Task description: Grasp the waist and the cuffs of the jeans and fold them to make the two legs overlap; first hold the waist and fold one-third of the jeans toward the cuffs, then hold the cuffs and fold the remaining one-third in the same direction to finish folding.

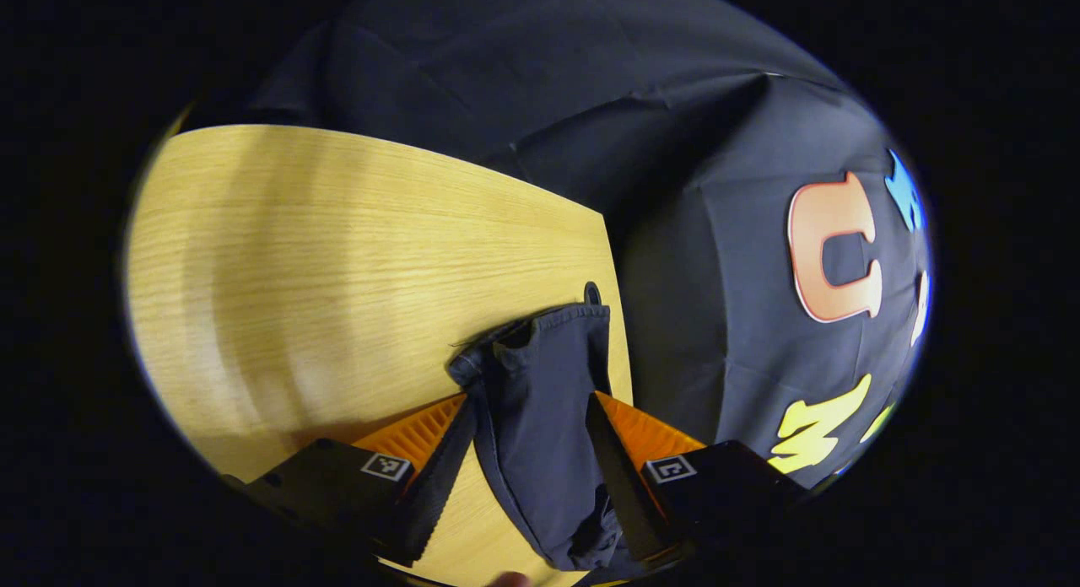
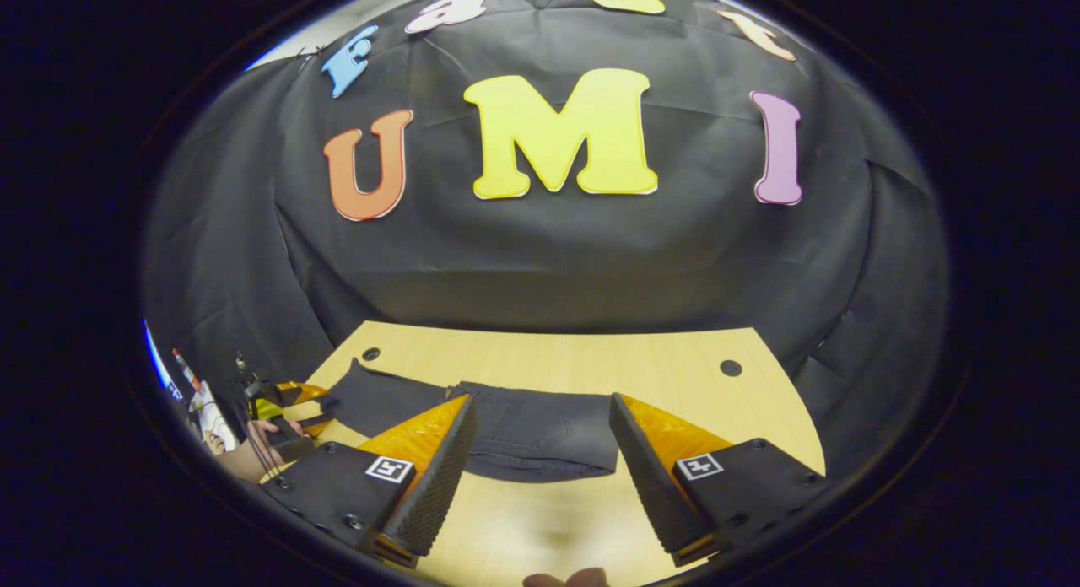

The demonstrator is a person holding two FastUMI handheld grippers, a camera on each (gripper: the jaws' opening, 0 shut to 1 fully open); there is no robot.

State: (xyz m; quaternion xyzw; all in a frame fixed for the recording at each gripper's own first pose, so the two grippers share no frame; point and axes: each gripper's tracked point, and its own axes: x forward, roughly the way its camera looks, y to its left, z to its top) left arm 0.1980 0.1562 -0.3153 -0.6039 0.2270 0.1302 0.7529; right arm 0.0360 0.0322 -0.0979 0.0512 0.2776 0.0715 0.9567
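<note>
Left gripper view shows the left gripper with fingers spread around a leg of the jeans on the table, not pinching. Closing late could catch one layer. Right gripper hovers open, short of the waist.

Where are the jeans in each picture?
Left gripper view: the jeans hang low in the middle, between the left gripper fingers.
Right gripper view: the jeans lie flat, low in the middle, beyond the open right gripper.
Shared landmark: the wooden table with its small round hole.
</note>
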